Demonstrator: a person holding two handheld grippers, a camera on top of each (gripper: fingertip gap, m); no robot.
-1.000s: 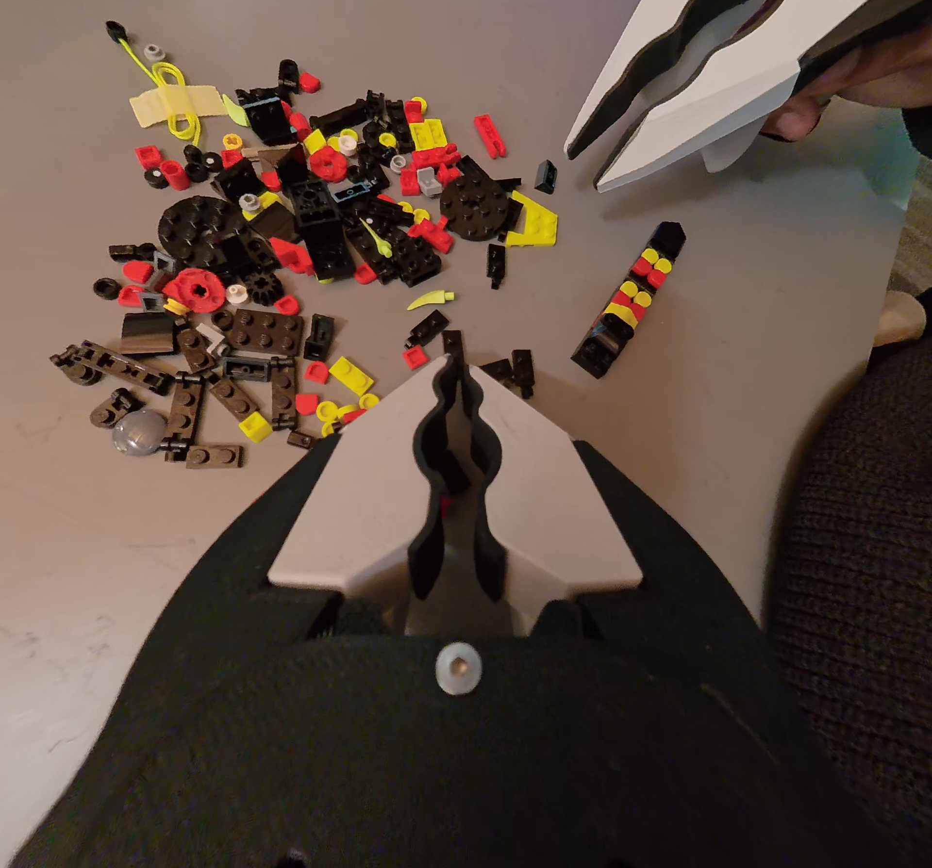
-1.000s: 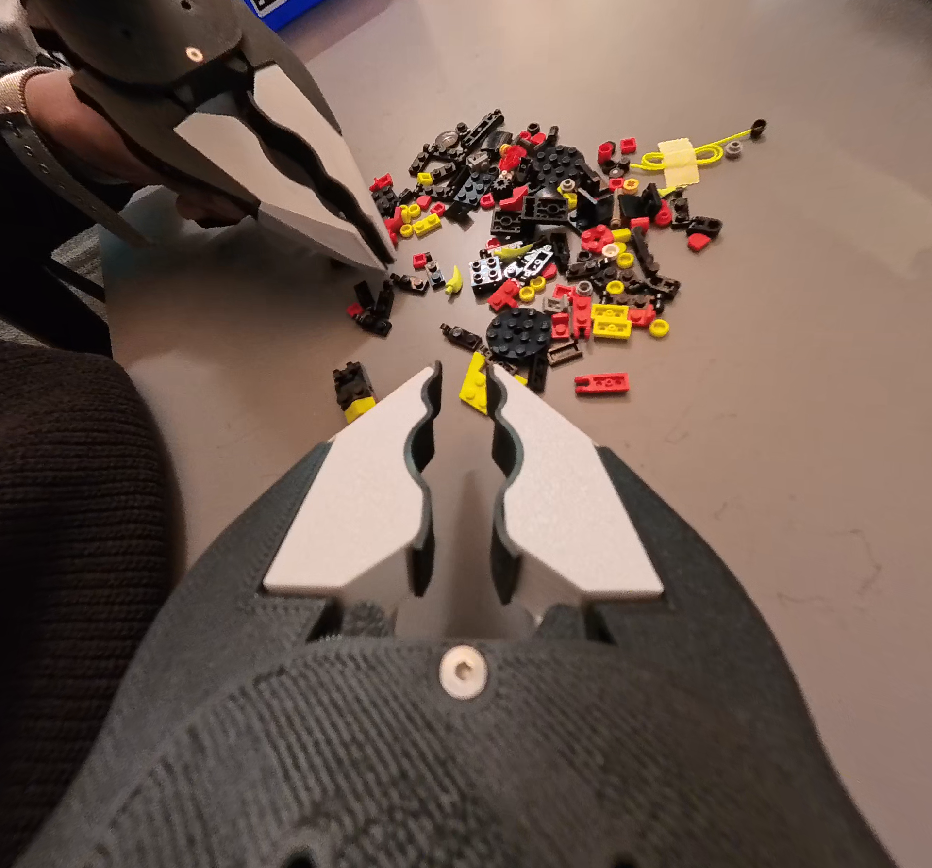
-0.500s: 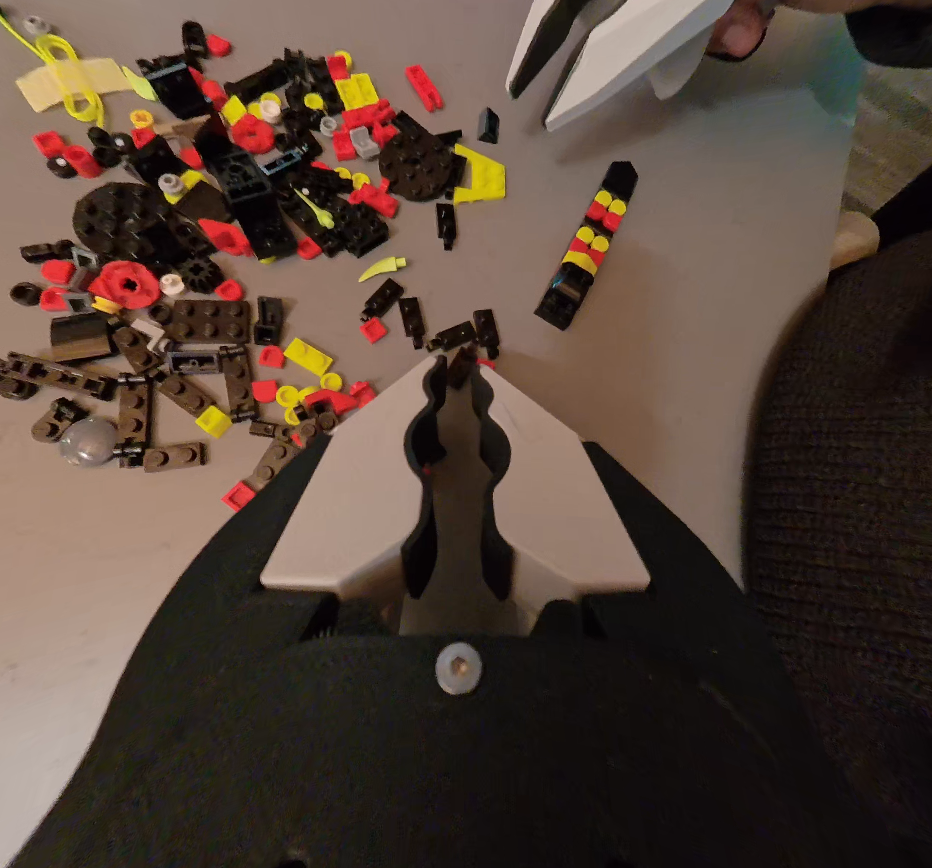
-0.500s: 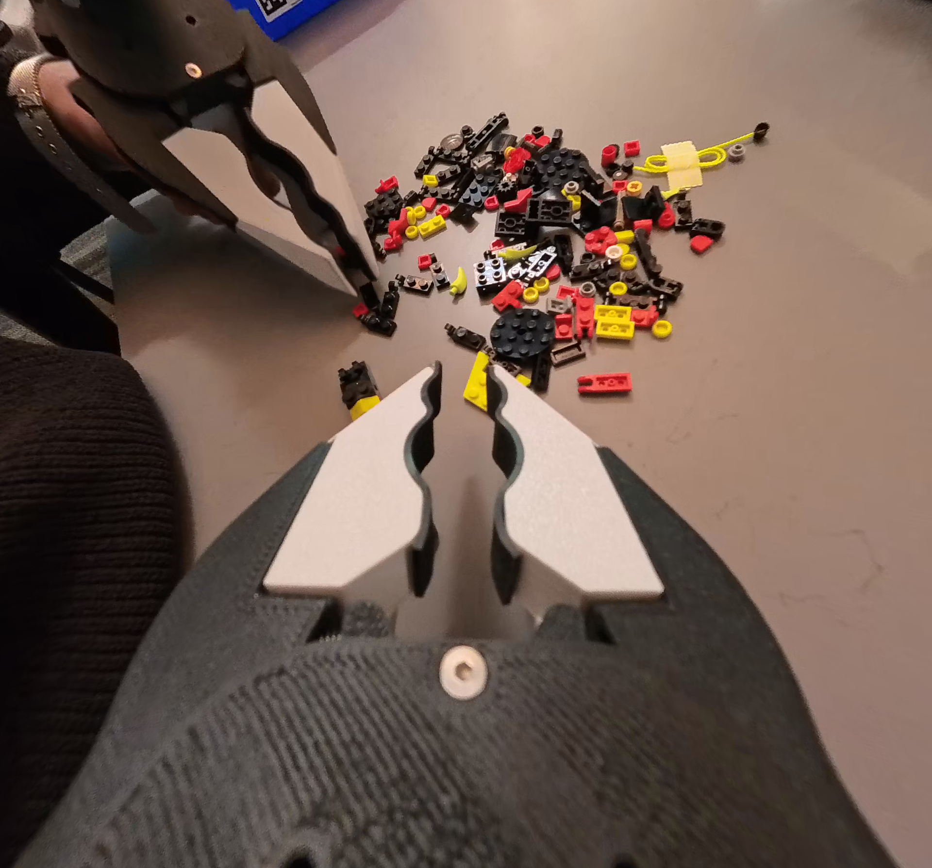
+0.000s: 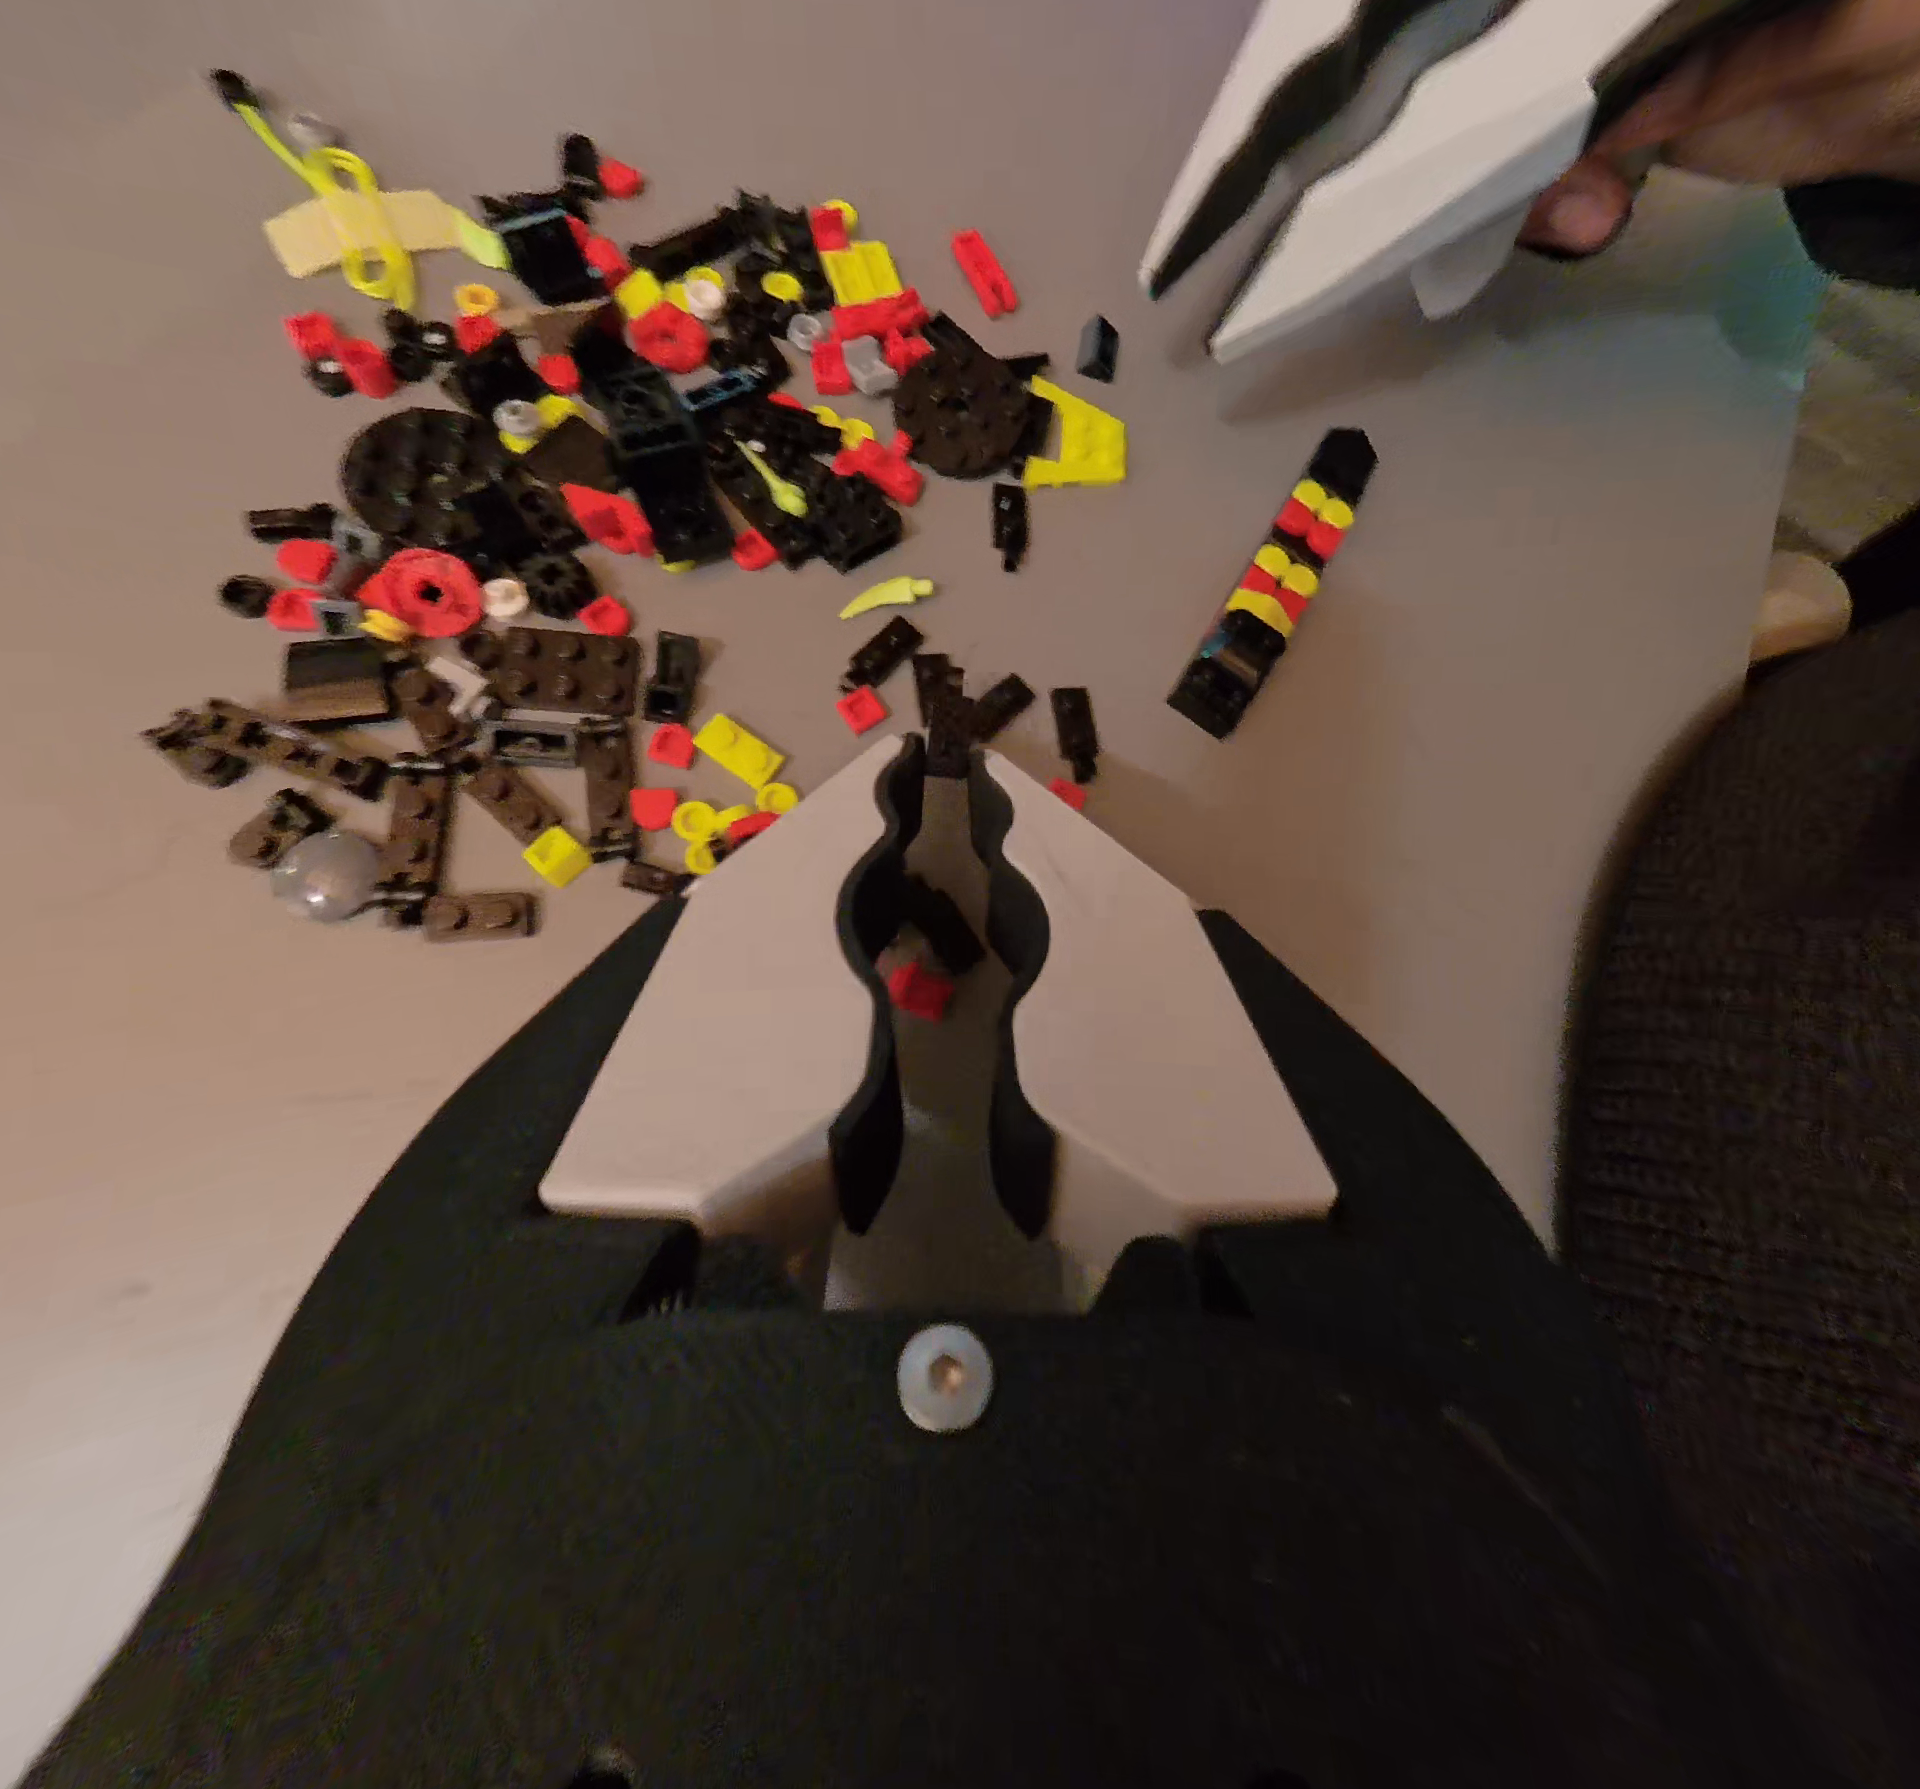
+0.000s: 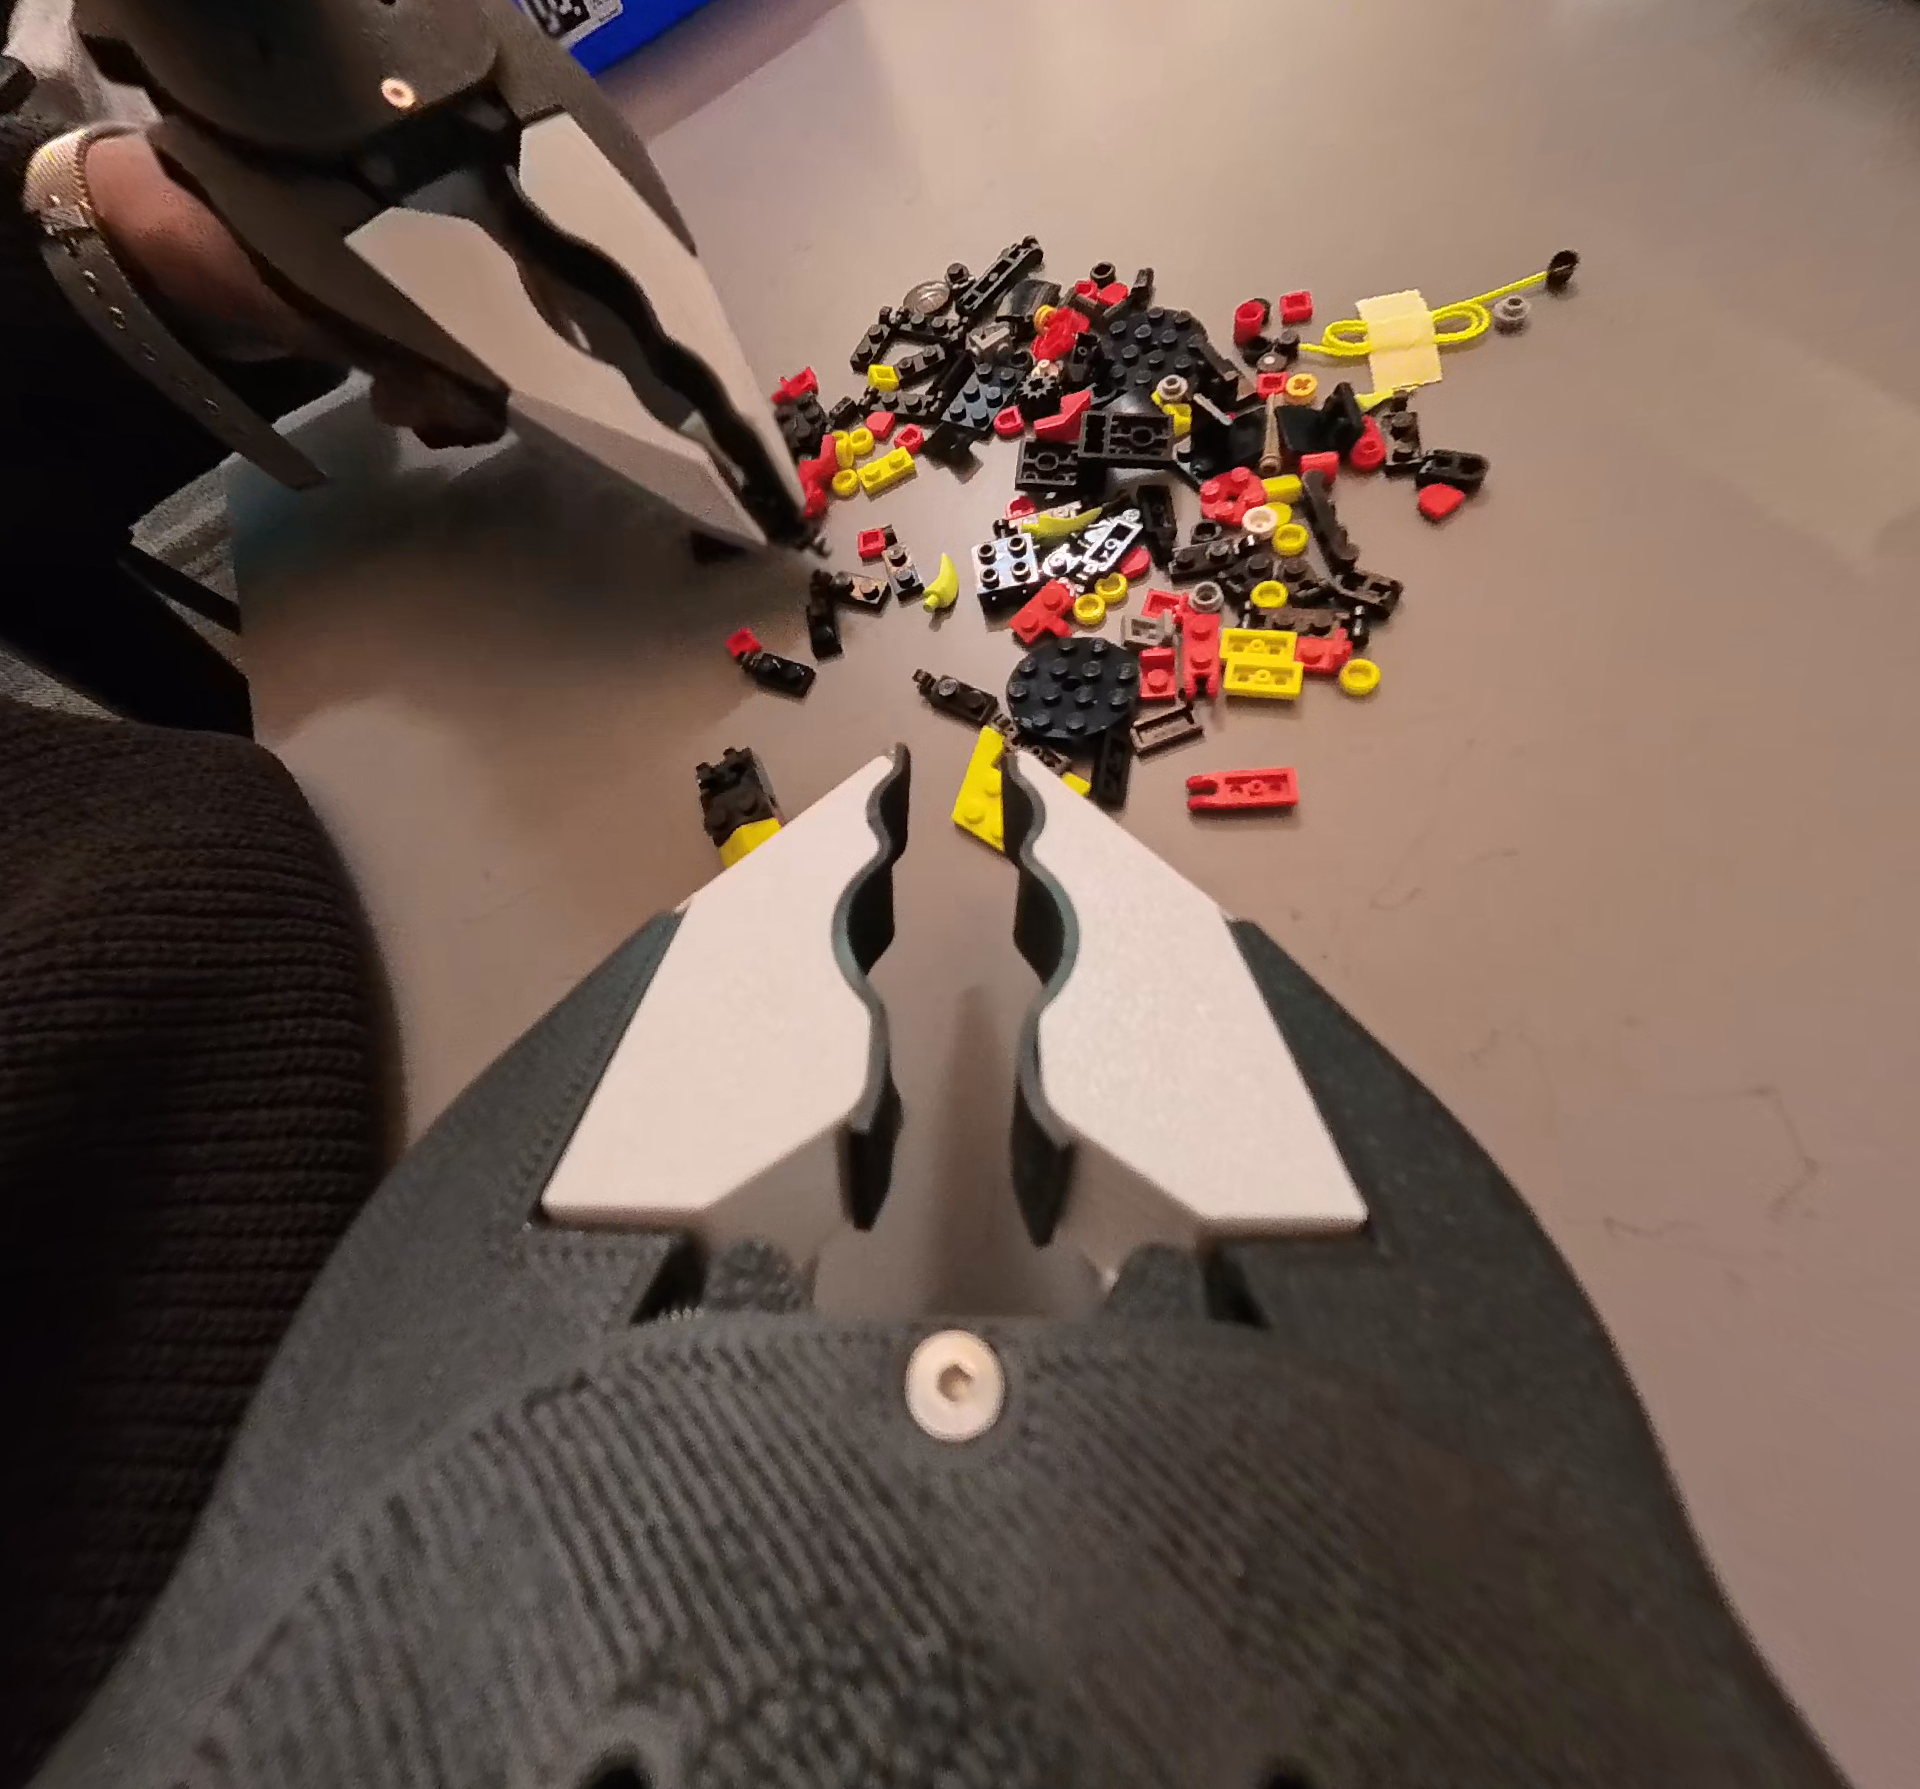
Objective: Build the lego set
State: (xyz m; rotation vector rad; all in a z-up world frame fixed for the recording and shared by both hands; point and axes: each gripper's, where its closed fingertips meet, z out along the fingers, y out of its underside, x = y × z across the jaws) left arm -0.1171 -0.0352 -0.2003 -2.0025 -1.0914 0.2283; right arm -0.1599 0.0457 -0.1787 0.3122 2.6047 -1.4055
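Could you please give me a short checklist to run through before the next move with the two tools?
1. Left tool closed on the small black lego plate: ok, the plate sits between its tips.
2. Plate gripped squarely: cannot tell, that view is blurred.
3. Right tool open and empty: ok.
4. Partly built black strip with red and yellow studs lying free on the grey table, apart from the loose brick pile: ok.
5. Space around the left tool's tips clear: not ok, loose black pieces crowd them.
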